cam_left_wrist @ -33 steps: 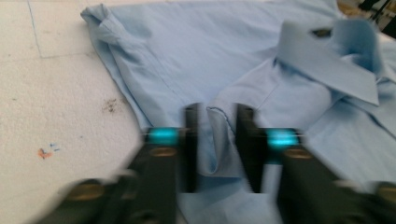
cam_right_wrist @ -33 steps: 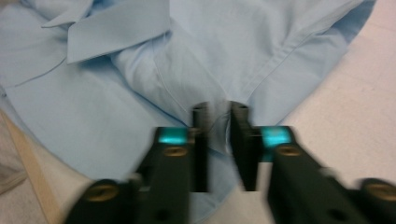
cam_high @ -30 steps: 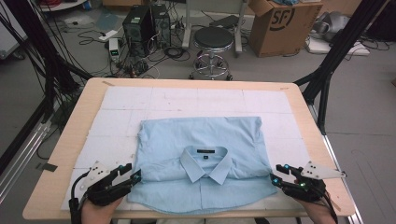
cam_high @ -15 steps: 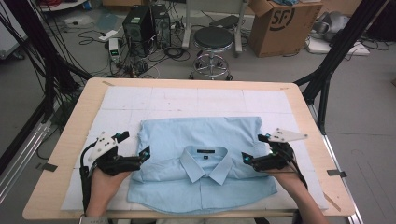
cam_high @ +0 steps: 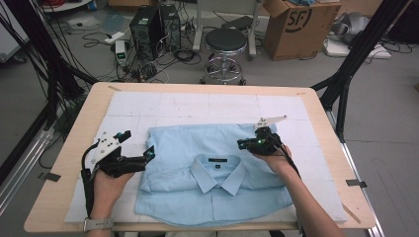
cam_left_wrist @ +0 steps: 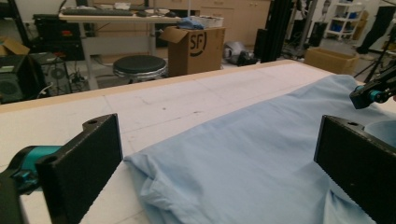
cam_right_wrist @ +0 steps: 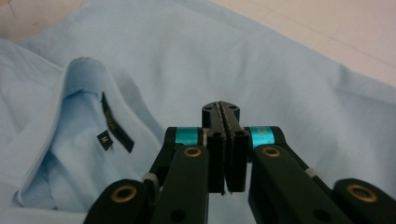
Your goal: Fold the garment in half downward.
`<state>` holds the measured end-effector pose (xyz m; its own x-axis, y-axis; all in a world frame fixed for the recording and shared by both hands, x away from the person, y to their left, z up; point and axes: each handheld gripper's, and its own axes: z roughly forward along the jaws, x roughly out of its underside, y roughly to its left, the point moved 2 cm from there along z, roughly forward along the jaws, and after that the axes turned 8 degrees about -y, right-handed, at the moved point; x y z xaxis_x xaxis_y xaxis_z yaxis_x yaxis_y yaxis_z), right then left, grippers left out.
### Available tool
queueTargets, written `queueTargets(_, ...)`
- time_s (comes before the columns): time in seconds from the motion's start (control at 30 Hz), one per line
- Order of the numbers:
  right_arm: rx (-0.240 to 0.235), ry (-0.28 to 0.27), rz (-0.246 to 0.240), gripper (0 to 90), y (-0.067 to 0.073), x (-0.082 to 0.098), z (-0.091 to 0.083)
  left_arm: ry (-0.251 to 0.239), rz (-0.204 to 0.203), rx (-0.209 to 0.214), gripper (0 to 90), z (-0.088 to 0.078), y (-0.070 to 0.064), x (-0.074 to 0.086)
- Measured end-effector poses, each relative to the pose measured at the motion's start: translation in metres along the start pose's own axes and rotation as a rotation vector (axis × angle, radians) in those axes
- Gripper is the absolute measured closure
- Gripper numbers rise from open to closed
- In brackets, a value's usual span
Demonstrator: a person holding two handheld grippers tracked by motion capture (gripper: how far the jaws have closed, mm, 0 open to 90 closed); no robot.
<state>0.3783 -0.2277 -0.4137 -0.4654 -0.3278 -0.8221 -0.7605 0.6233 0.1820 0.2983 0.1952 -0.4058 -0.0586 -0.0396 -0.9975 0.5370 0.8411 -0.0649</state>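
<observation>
A light blue shirt [cam_high: 217, 168] lies folded on the table, collar [cam_high: 220, 173] up and toward me. My left gripper [cam_high: 137, 144] sits at the shirt's left edge. Its jaws have just opened wide, and in the left gripper view [cam_left_wrist: 219, 158] the shirt's folded edge [cam_left_wrist: 154, 172] lies between them untouched. My right gripper [cam_high: 244, 143] hovers over the shirt's upper right part, just right of the collar. Its jaws have just been closing and now meet with nothing between them [cam_right_wrist: 226, 112]. The collar label [cam_right_wrist: 114, 123] shows to their left.
A white mat [cam_high: 148, 108] covers the wooden table [cam_high: 79, 128]. Behind the far edge stand a round stool [cam_high: 225, 42], a cardboard box [cam_high: 291, 24] and computer towers [cam_high: 153, 27]. Black frame legs [cam_high: 346, 74] flank the table.
Both hands moved forward from the near corners. The right gripper went inward over the shirt and shut its jaws. The left gripper reached the shirt's left edge with its jaws opened wider.
</observation>
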Motion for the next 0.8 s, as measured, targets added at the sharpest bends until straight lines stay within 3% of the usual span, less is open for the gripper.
queueTargets(0.2,-0.019,0.099,0.040,90.0,-0.007,0.007,0.013,-0.012,-0.012,-0.014,1.7,-0.008,0.005,0.001)
queueTargets(0.33,-0.074,0.132,0.082,90.0,-0.005,0.011,0.020,-0.018,-0.012,0.016,1.7,-0.009,0.003,0.001)
queueTargets(0.43,-0.110,0.155,0.087,90.0,-0.001,0.013,0.021,-0.016,-0.001,0.021,1.7,-0.010,0.000,0.001)
queueTargets(0.63,-0.197,0.137,0.094,90.0,0.013,0.019,0.012,-0.026,-0.004,0.014,1.7,-0.010,-0.001,0.001)
queueTargets(0.8,-0.238,0.107,0.081,90.0,0.028,0.028,-0.001,-0.018,-0.007,0.009,1.6,-0.010,-0.001,0.003)
